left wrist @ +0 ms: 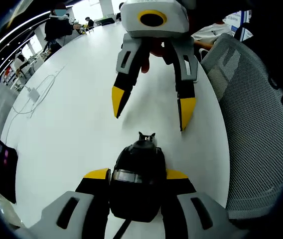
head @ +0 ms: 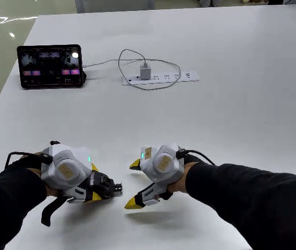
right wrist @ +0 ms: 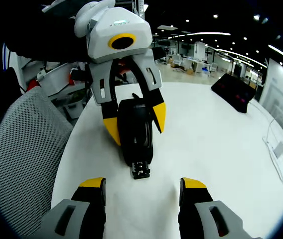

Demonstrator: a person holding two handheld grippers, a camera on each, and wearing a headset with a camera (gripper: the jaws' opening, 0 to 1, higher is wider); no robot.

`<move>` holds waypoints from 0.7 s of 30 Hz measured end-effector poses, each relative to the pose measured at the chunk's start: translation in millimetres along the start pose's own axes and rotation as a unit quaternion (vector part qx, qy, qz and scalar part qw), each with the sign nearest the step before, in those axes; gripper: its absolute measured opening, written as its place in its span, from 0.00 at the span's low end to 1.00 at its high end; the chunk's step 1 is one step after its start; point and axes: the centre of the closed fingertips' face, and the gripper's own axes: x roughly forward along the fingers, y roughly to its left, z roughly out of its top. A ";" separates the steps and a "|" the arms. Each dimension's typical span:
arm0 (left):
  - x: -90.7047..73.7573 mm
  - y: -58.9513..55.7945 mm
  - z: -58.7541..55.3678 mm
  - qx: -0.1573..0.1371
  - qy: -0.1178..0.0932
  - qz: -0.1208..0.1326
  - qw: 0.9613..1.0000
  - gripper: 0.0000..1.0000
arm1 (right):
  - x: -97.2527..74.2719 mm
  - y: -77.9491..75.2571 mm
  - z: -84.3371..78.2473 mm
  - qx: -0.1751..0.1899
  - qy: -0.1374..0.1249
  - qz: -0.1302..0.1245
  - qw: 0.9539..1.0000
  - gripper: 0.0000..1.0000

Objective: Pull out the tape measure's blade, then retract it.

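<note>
Tape measure [left wrist: 136, 186], clamped between the jaws of the left gripper [left wrist: 137, 174], aims its blade hook [left wrist: 146, 135] straight at the right gripper [left wrist: 151, 112], whose empty jaws gape just beyond.

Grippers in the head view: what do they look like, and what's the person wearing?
The left gripper and right gripper match: rounded white bodies, grey jaws tipped yellow, a thin black cable trailing from each. The person wears black sleeves.

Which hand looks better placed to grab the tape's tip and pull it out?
Right. The right tongs are open and face the blade tip, while the left tongs are shut on the tape measure.
</note>
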 end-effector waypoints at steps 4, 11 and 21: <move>0.0 -0.2 0.0 0.001 0.000 -0.005 1.000 0.34 | 7.8 -0.1 1.8 -0.003 -0.001 0.002 1.000 0.50; -0.3 0.0 0.1 0.001 -0.006 -0.008 1.000 0.34 | 22.8 6.4 2.5 -0.025 0.010 0.020 0.999 0.38; -0.3 -0.7 0.3 0.002 -0.007 -0.009 1.000 0.34 | 27.9 5.6 1.9 -0.050 0.016 0.026 0.998 0.17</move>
